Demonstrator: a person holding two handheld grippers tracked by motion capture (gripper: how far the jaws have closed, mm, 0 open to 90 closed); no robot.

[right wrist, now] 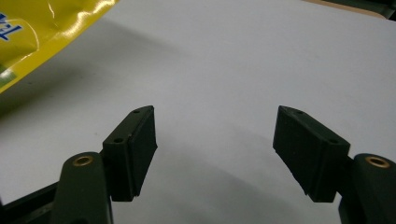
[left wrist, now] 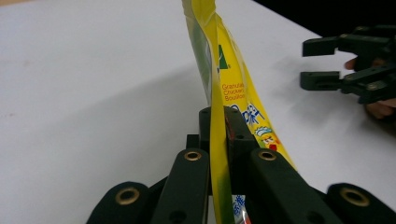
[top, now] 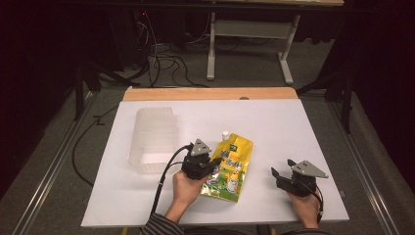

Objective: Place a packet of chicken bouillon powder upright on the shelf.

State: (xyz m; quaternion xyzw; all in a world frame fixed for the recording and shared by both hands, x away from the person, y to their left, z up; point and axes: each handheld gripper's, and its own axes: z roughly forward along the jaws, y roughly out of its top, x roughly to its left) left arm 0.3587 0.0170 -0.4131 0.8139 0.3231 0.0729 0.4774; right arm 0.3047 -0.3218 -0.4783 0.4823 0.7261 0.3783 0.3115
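Pouch (left wrist: pixel 223 77) edge clamped in left hand-held gripper (left wrist: pixel 217 133); right hand-held gripper (right wrist: pixel 215 149) wide open, empty, beside it.

yellow pouch (left wrist: pixel 233 79), red print apparently reading "Granulated Chicken Bouillon", partly hidden

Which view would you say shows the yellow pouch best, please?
The high view: the whole pouch lies in sight there, white cap to bottom edge, with the left gripper at its left edge. The left gripper view shows it edge-on, clamped between the jaws. The right gripper view catches just a yellow corner at top left.
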